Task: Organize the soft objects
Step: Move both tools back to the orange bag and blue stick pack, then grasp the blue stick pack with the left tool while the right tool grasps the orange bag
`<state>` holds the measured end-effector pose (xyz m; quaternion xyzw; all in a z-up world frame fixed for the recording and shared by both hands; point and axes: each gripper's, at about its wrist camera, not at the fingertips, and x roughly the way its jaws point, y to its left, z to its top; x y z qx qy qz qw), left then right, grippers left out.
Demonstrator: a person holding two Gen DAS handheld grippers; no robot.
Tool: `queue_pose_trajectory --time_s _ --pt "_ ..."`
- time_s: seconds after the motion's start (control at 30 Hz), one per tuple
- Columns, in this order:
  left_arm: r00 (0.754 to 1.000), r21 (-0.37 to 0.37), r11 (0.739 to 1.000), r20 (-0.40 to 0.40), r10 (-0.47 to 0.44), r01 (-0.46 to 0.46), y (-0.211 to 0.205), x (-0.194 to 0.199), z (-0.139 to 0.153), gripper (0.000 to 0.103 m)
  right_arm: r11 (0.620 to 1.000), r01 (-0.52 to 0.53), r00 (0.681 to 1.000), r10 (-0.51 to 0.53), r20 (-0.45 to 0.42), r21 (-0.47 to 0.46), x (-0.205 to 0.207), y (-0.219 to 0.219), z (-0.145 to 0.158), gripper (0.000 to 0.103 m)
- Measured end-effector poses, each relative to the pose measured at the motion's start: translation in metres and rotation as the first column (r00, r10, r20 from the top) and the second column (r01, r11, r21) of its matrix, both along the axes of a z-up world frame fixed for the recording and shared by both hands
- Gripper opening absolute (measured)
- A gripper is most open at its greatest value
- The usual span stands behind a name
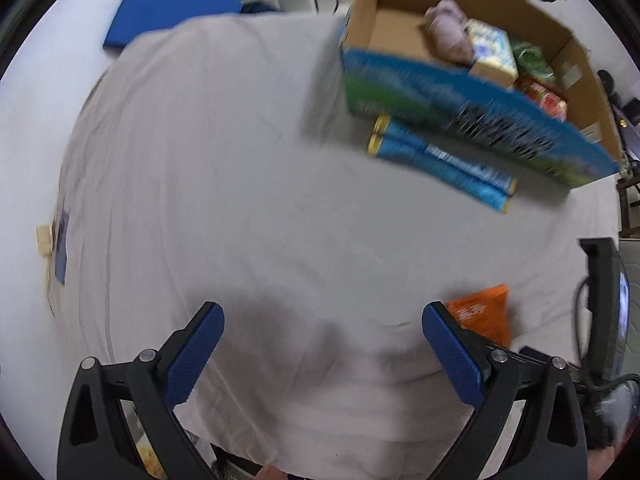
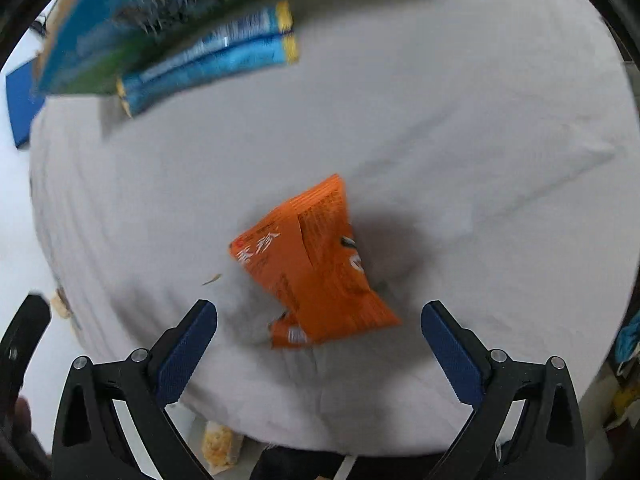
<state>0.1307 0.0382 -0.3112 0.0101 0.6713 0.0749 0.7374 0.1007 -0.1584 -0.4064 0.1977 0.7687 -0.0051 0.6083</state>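
- While both frames were smeared by motion blur, the right gripper stood with its jaws spread wide and nothing between the blue pads.
- An orange snack packet lay crumpled on the pale grey cloth, just ahead of that gripper and roughly centred between its fingers, touching neither.
- Seen from the left wrist, the same packet sat just beyond the right finger, partly hidden behind it.
- Equally wide open and empty, the left gripper hung over bare cloth.
- Farther off, a pair of blue tubes with yellow ends lay side by side against the front wall of a cardboard box printed in blue and green.
- Inside the box were a pinkish soft toy, a tissue pack, something green and a red packet.
- A blue mat lay beyond the cloth's far corner.
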Motion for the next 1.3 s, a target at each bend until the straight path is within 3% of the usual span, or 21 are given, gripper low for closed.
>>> queue_pose_trajectory --time_s 0.03,0.07,0.17,0.27,0.37,0.53,0.6,0.77,0.93,1.1,1.17,1.3 --pt "1.000 -0.003 1.000 -0.013 0.009 -0.009 0.001 0.001 -0.003 0.102 0.999 -0.033 0.999 0.033 -0.007 -0.019 0.001 0.006 -0.009 0.090" --pt "0.999 -0.010 1.000 -0.026 0.022 -0.023 0.001 0.002 -0.009 0.102 0.998 -0.061 0.998 0.061 -0.013 -0.027 0.002 0.011 -0.014 0.069" --pt "0.997 -0.055 0.997 -0.041 0.058 -0.061 -0.003 0.011 -0.016 0.102 0.983 -0.157 0.987 0.158 -0.002 -0.094 0.000 0.018 -0.014 0.051" --pt "0.987 -0.175 0.972 -0.068 0.148 -0.157 -0.005 0.029 -0.030 0.102 0.981 -0.138 0.990 0.141 0.014 -0.136 -0.002 -0.001 -0.008 0.051" --pt "0.955 -0.331 0.896 -0.086 0.285 -0.297 -0.007 0.051 -0.050 0.102 0.983 -0.063 0.997 0.069 0.027 -0.175 -0.004 -0.043 -0.002 0.051" --pt "0.906 -0.391 0.824 -0.069 0.417 -0.410 -0.021 0.085 -0.076 0.102 0.970 0.017 0.999 -0.008 0.039 -0.243 -0.010 -0.093 0.008 0.051" --pt "0.895 -0.388 0.816 -0.061 0.442 -0.430 -0.027 0.096 -0.084 0.102 0.964 0.035 0.999 -0.024 0.045 -0.265 -0.013 -0.108 0.012 0.051" --pt "0.897 -0.280 0.858 -0.034 0.440 -0.432 -0.051 0.113 -0.105 0.102 0.948 0.044 0.999 -0.032 0.042 -0.314 -0.017 -0.126 0.023 0.051" --pt "0.898 -0.218 0.873 -0.039 0.439 -0.436 -0.062 0.115 -0.120 0.102 0.939 -0.002 0.999 0.019 0.046 -0.343 -0.015 -0.117 0.030 0.051" --pt "0.932 -0.141 0.921 -0.056 0.359 -0.363 -0.061 0.099 -0.115 0.102 0.933 -0.047 0.996 0.070 0.052 -0.356 0.001 -0.107 0.041 0.051" --pt "0.933 -0.142 0.922 -0.079 0.352 -0.360 -0.051 0.085 -0.113 0.102 0.936 -0.052 0.995 0.077 0.059 -0.348 0.003 -0.115 0.039 0.051" --pt "0.928 -0.218 0.902 -0.118 0.354 -0.372 -0.041 0.077 -0.113 0.102 0.946 -0.053 0.994 0.080 0.071 -0.319 0.007 -0.109 0.035 0.051"
